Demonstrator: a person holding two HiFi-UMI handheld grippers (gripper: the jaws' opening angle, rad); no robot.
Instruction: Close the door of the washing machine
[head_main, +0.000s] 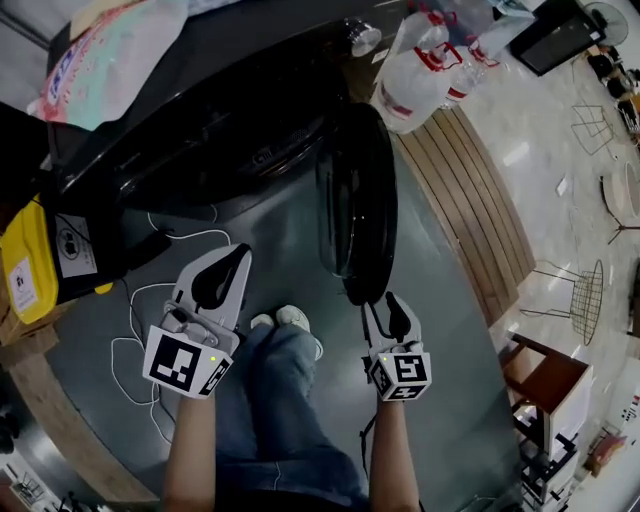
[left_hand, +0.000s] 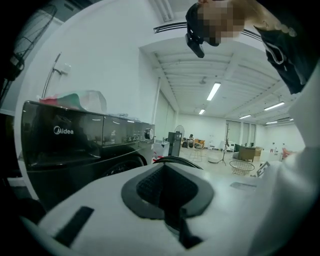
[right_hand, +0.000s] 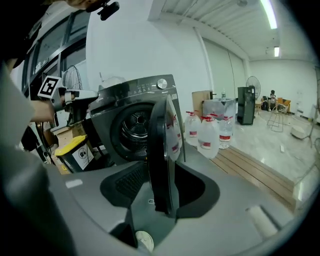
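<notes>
The black washing machine (head_main: 200, 110) fills the upper left of the head view, and its round door (head_main: 357, 190) stands swung out, seen edge-on. My right gripper (head_main: 390, 300) is at the door's free lower edge. In the right gripper view the door (right_hand: 162, 125) runs upright between the jaws, and my right gripper (right_hand: 162, 167) has its tips against both faces. The drum opening (right_hand: 131, 125) shows behind it. My left gripper (head_main: 241, 254) hovers left of the door, in front of the machine, shut with nothing in it. The left gripper view shows the machine's front panel (left_hand: 75, 140).
Large water bottles (head_main: 420, 75) stand right of the machine beside a wooden deck (head_main: 480, 200). A yellow bin (head_main: 30, 260) sits at the left, and a white cable (head_main: 135, 330) lies on the grey floor. My shoes (head_main: 285, 320) are below the door. A pink bag (head_main: 110, 50) lies on the machine.
</notes>
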